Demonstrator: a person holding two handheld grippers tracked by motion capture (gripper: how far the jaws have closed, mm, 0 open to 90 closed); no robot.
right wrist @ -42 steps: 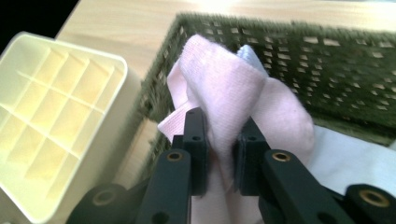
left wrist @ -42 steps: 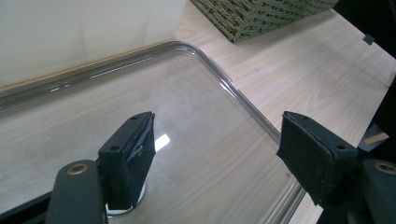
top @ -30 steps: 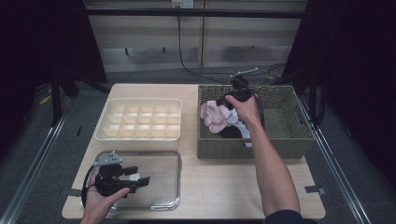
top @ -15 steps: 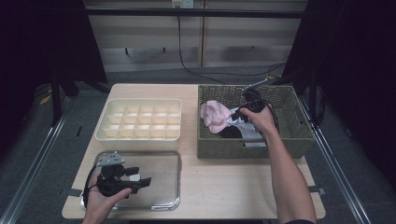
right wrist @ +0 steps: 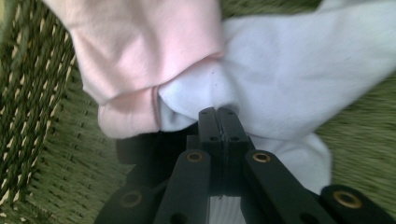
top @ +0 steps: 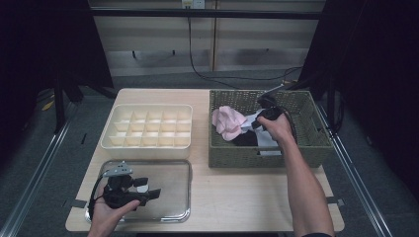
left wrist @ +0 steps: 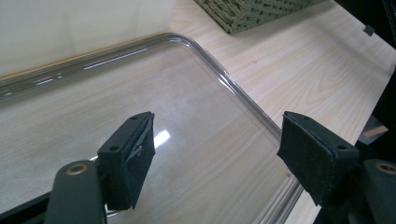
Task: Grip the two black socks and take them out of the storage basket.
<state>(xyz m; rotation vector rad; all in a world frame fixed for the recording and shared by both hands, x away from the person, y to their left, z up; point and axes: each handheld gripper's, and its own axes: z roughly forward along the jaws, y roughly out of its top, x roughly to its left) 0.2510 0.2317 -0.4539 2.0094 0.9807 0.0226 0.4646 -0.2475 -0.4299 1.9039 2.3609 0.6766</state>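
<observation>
The left gripper [top: 143, 190] is being held wide apart over the clear tray [top: 173, 170]. Farther off, the right gripper [top: 254, 123], having just closed, is pinching the white cloth [right wrist: 299, 79] beside pink cloth [top: 228, 121] in the wicker basket [top: 311, 148].

Cream divided organiser [top: 147, 127] on wooden table [top: 237, 190], clear tray [top: 170, 190] at its 6 o'clock; cables [top: 207, 74] on floor at 12.

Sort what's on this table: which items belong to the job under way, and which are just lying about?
In the job:
- right hand-held gripper, shut on the white cloth
- wicker basket holding the clothes

Lying about:
- pink cloth
- divided cream tray
- clear tray
- left hand-held gripper, open over the clear tray
</observation>
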